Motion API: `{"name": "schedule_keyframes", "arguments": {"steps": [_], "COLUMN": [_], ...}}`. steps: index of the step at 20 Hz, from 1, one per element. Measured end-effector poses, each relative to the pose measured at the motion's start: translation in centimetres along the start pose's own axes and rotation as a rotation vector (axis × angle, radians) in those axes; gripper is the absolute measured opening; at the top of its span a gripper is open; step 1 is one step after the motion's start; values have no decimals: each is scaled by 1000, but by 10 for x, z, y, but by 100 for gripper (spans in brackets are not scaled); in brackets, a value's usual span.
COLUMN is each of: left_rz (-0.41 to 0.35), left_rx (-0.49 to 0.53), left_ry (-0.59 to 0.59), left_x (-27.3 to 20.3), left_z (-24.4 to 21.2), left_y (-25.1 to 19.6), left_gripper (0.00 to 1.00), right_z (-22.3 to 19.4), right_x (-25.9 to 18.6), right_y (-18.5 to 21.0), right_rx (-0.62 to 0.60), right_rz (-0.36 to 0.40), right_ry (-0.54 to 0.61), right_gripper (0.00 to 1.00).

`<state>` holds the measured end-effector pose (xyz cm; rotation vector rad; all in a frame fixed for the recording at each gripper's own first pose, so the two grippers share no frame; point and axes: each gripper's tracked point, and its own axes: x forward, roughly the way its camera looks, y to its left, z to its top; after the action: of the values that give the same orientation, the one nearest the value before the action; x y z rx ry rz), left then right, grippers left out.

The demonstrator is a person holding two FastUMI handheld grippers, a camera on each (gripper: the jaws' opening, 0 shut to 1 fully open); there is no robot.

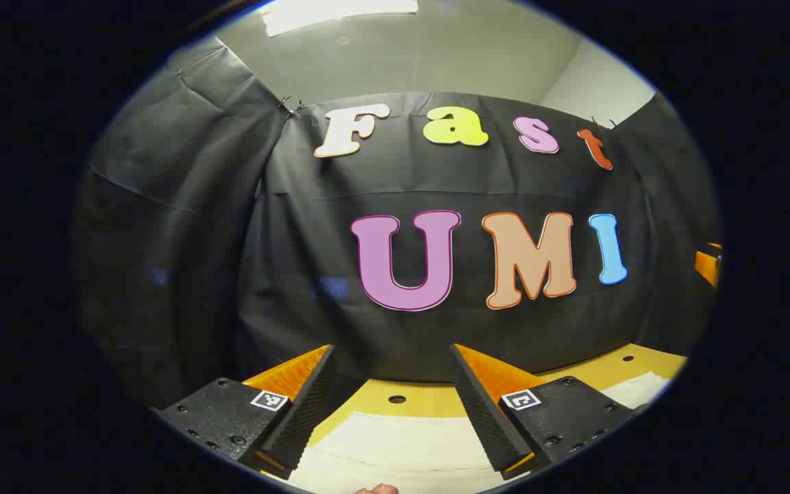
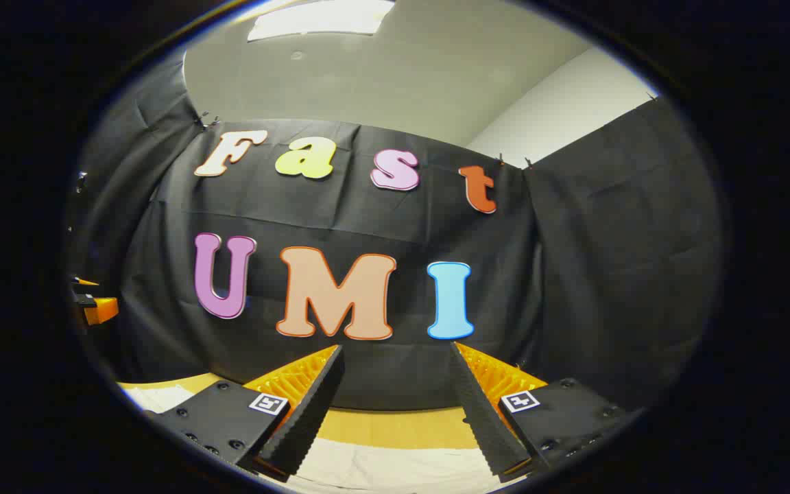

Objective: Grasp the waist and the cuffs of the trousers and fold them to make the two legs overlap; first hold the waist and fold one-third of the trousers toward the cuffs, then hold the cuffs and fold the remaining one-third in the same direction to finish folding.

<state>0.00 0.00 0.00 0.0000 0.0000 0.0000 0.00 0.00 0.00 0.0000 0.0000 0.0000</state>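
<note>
Pale cream trousers (image 1: 402, 446) lie flat on a yellow wooden table (image 1: 429, 399), seen low in the left gripper view between and below my fingers. My left gripper (image 1: 393, 357) is open, raised above the cloth, holding nothing. In the right gripper view the same pale trousers (image 2: 395, 470) show as a strip at the bottom, with another patch at the lower left. My right gripper (image 2: 397, 353) is open too, above the table (image 2: 395, 425) and empty. The other gripper (image 2: 93, 305) shows at the far left edge of the right gripper view.
The black cloth wall stands close behind the table's far edge in both views. The tabletop has small round holes (image 1: 397, 398). A fingertip (image 1: 378, 489) peeks in at the bottom of the left gripper view. The right gripper (image 1: 708, 264) shows at the left gripper view's right edge.
</note>
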Motion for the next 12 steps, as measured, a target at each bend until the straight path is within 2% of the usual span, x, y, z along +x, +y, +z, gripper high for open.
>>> {"name": "schedule_keyframes", "arguments": {"steps": [3, 5, 9, 11, 12], "left_rz": [29, 23, 15, 6, -3], "left_rx": [22, 17, 5, 2, 3], "left_ry": [-11, -26, -18, -18, -14], "left_x": [0, -2, -1, -2, -1], "left_z": [5, 9, 9, 8, 8], "left_y": [5, 1, -3, -7, -9], "left_gripper": [96, 96, 96, 96, 96], "right_z": [-1, -3, 1, 0, -1], "right_x": [4, 5, 7, 4, 4], "right_y": [-13, -19, -17, -8, -8], "right_rx": [-1, 2, 3, -1, -8], "right_rz": [-18, -28, -20, 11, 14], "right_ry": [4, 9, -1, 0, 2], "right_gripper": [97, 98, 98, 96, 98]}}
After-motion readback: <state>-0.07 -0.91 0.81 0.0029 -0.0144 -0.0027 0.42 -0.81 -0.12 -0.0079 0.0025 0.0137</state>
